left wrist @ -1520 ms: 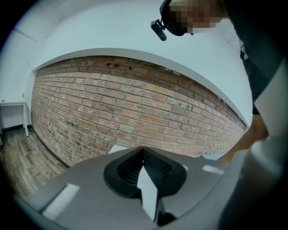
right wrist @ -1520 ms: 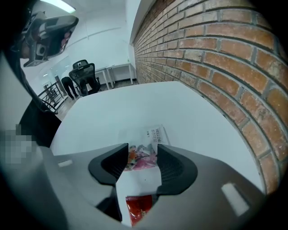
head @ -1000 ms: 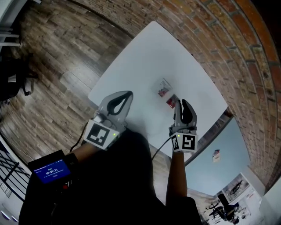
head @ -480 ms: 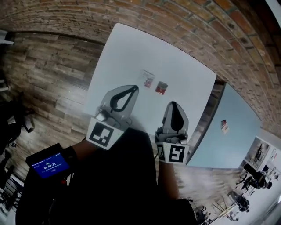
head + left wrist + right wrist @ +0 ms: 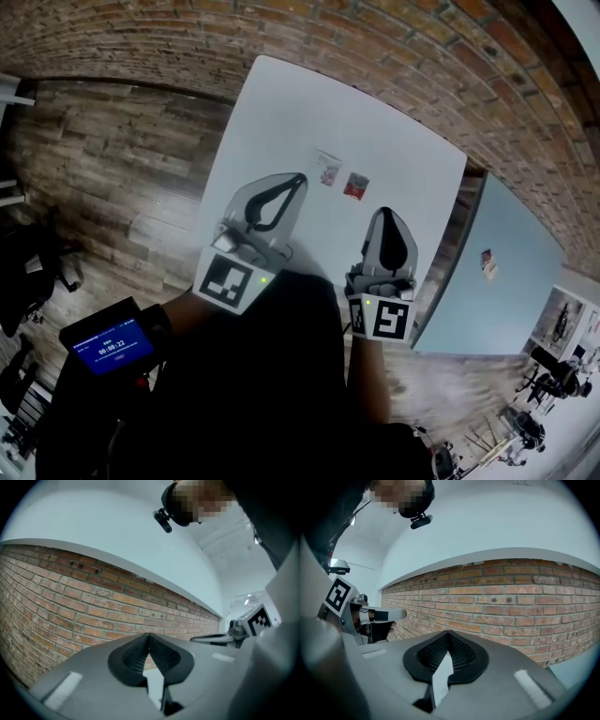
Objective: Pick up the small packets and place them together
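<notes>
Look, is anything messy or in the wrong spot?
Nothing is spilled or broken. A pale packet and a red packet lie flat, close together on the white table. One small red-and-white thing, maybe another packet, lies alone on the pale blue surface beside it.

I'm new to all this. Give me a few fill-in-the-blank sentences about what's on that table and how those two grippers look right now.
1. The pale packet and the red packet lie side by side on a ___ table.
2. The wall beyond the table is built of ___.
3. The left gripper and the right gripper both have their jaws ___, with nothing between them.
4. The floor is laid with planks of ___.

Missing words: white; brick; shut; wood.
</notes>
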